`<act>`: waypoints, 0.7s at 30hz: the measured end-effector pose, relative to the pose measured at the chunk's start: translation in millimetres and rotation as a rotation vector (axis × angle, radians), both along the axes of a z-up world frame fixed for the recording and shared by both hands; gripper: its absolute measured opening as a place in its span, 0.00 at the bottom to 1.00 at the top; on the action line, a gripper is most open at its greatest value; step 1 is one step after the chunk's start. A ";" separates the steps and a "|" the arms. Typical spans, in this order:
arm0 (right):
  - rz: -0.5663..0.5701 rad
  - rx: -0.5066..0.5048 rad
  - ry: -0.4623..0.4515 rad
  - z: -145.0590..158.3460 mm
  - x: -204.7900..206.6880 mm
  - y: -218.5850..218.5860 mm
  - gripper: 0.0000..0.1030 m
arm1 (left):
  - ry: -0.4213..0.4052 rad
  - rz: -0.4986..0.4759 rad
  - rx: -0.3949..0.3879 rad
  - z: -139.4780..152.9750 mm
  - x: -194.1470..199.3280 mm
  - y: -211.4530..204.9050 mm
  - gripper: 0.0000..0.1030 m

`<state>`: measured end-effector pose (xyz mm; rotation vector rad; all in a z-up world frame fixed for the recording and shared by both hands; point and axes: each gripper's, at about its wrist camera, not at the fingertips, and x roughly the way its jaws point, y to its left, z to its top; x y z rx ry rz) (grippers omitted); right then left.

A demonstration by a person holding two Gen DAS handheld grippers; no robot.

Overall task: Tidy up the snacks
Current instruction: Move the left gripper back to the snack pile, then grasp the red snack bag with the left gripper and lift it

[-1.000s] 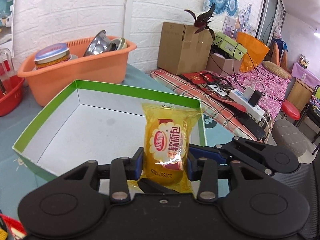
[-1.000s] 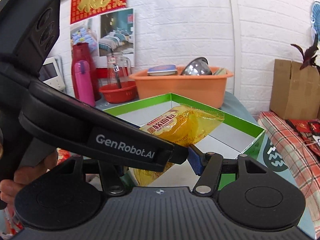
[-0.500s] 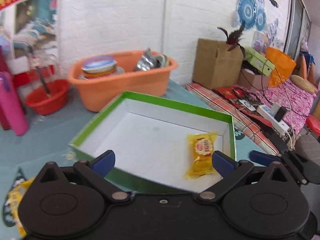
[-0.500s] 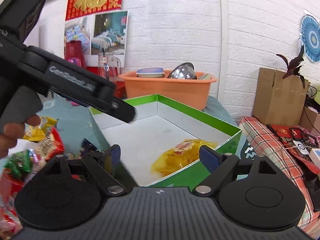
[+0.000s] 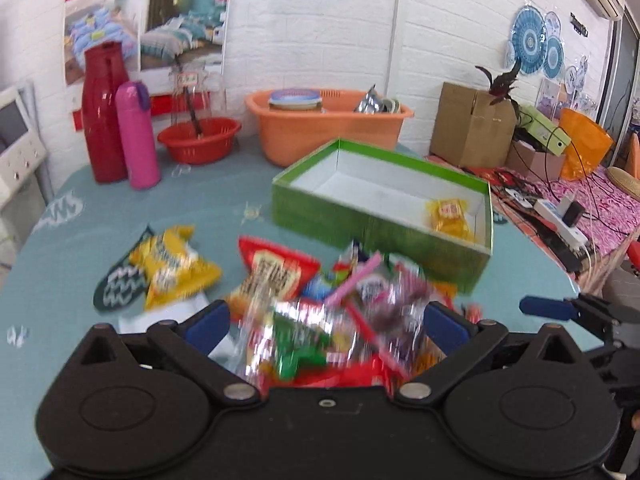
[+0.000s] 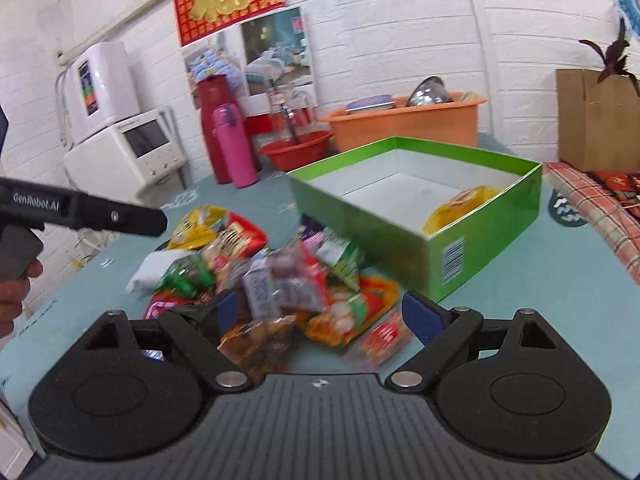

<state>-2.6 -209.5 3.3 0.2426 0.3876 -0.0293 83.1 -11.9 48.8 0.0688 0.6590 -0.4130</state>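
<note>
While the left gripper (image 5: 326, 320) is hanging spread wide and empty over the snack pile (image 5: 320, 304), 1 yellow packet (image 5: 450, 216) is lying in the green box (image 5: 360, 228). From the right view, the right gripper (image 6: 318, 312) is likewise gaping empty above the pile; picking 1 next snack seems due.

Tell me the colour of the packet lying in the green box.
Yellow packet, red label; clearest in the left wrist view.

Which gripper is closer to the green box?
Right. The right gripper hovers just short of a near corner of the green box; the left gripper is farther off, over the snack pile.
</note>
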 end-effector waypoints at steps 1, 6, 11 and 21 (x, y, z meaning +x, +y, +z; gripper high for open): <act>0.014 -0.003 0.005 -1.6 -1.7 5.8 1.00 | 0.020 0.002 -0.008 -5.2 -3.9 6.7 1.00; 0.136 0.038 0.009 -3.8 -3.2 33.1 1.00 | 0.092 0.033 -0.022 -23.5 -10.9 33.9 1.00; 0.256 0.079 0.042 -6.4 16.7 64.9 1.00 | 0.125 0.058 -0.060 -34.1 -13.6 53.5 1.00; 0.282 0.134 0.067 -4.2 30.1 80.7 0.82 | 0.189 0.037 -0.104 -58.9 -11.5 63.0 1.00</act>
